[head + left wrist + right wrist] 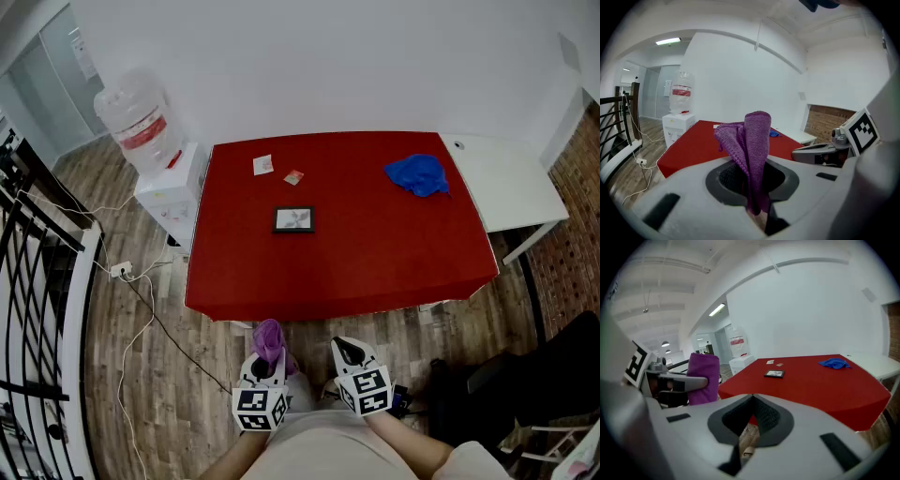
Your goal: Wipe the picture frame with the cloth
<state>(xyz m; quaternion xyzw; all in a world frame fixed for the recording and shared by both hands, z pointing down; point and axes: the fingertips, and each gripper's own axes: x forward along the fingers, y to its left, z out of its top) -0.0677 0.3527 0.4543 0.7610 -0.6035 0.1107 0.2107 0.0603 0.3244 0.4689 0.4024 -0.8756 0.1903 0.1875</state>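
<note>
Cloth is turning up twice in this room: one purple cloth, a nubby knitted piece folded into a tall soft roll, is standing up out of the left hand-held gripper, whose jaws are pinching its lower end, and one blue cloth is lying crumpled in a loose heap near the far right corner of the counter. The right hand-held gripper is holding nothing, its jaws pressed together. Both hand-held grippers, white moulded shells each carrying a marker cube, are hanging side by side close to the person's body, short of the counter's near edge and over the wood-plank floor. The counter itself is showing a smooth, flat red rectangle. One picture frame, small, rectangular and dark-rimmed around a pale picture, is lying flat near the middle of that red surface, slightly left of centre, well apart from both hand-held grippers and from the blue cloth. Two small cards are lying beyond it toward the far edge, a white one and a smaller reddish one just beside it. One white water dispenser with a clear rounded bottle on top is standing off the counter's left side, and one plain white table is butting against its right side.
</note>
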